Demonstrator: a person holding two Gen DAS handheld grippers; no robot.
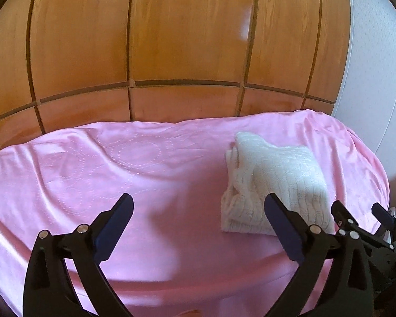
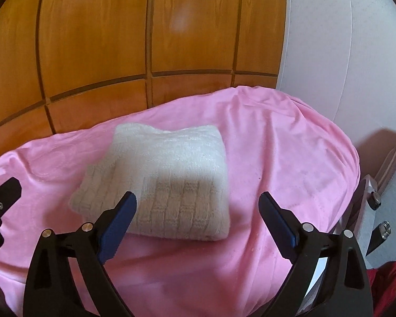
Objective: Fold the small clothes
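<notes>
A white knitted garment (image 1: 274, 185) lies folded into a thick rectangle on the pink cloth (image 1: 118, 174). In the right wrist view the garment (image 2: 169, 179) sits just ahead of my right gripper (image 2: 198, 200), whose jaws are wide open and empty. My left gripper (image 1: 198, 203) is also wide open and empty, hovering above the pink cloth to the left of the garment. The right gripper (image 1: 356, 211) shows at the right edge of the left wrist view, and part of the left gripper (image 2: 2, 195) at the left edge of the right wrist view.
A wooden panelled wardrobe (image 1: 171, 39) stands right behind the pink-covered surface (image 2: 290, 145). A white wall (image 2: 343, 52) is at the right. Something red (image 2: 388, 280) lies low at the right, beside a wooden furniture piece (image 2: 393, 158).
</notes>
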